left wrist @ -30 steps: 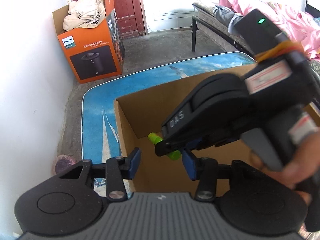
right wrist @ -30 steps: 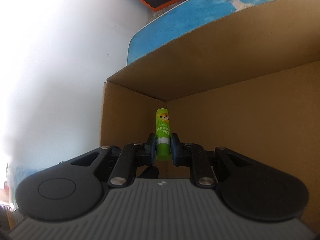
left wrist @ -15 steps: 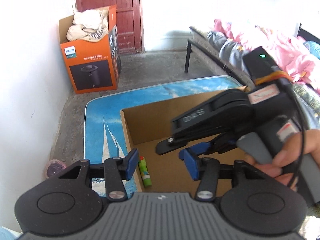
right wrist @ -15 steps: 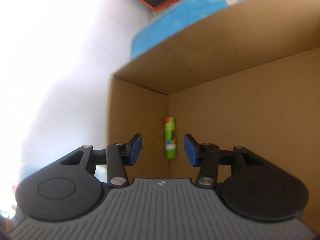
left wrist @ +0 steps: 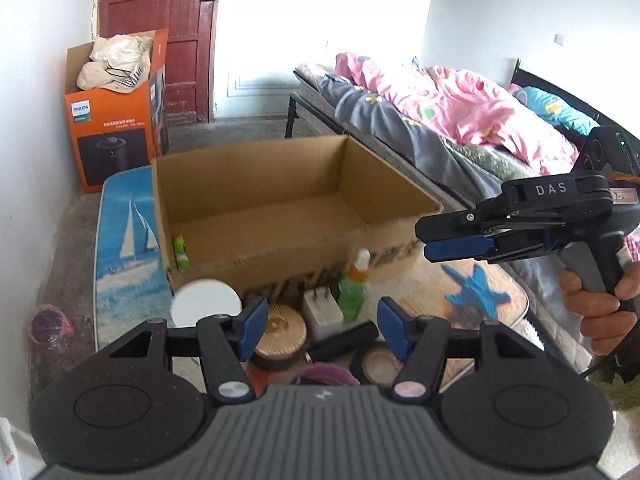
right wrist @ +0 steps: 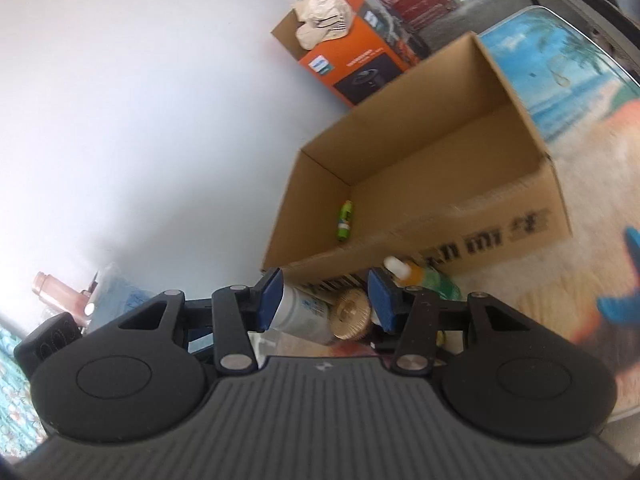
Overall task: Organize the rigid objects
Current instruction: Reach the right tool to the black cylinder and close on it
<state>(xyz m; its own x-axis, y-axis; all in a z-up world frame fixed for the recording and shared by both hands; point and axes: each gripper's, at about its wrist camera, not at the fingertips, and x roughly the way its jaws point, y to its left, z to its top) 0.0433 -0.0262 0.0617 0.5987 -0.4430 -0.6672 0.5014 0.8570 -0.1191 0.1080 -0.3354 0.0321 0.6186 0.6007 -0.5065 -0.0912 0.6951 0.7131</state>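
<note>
An open cardboard box (left wrist: 256,200) (right wrist: 420,184) holds a green glue stick (left wrist: 181,251) (right wrist: 345,220), lying flat in its near left corner. In front of the box sit a white round can (left wrist: 206,304) (right wrist: 304,316), a golden disc (left wrist: 280,326) (right wrist: 352,314), a white plug (left wrist: 322,312), a green spray bottle (left wrist: 354,288) (right wrist: 424,276) and a black cylinder (left wrist: 344,344). My left gripper (left wrist: 322,322) hovers above this pile, jaws opening, nothing between them. My right gripper (right wrist: 326,298) (left wrist: 432,238) is open and empty, off to the right of the box.
The box stands on a table (left wrist: 124,248) printed with a sailboat. An orange Philips carton (left wrist: 116,120) stands by the red door. A bed with a pink blanket (left wrist: 460,108) runs along the right. A person's hand (left wrist: 596,312) grips the right handle.
The right gripper opened and let go of the glue stick, which now lies in the box. Both grippers pulled back out of the box; the left jaws spread wider.
</note>
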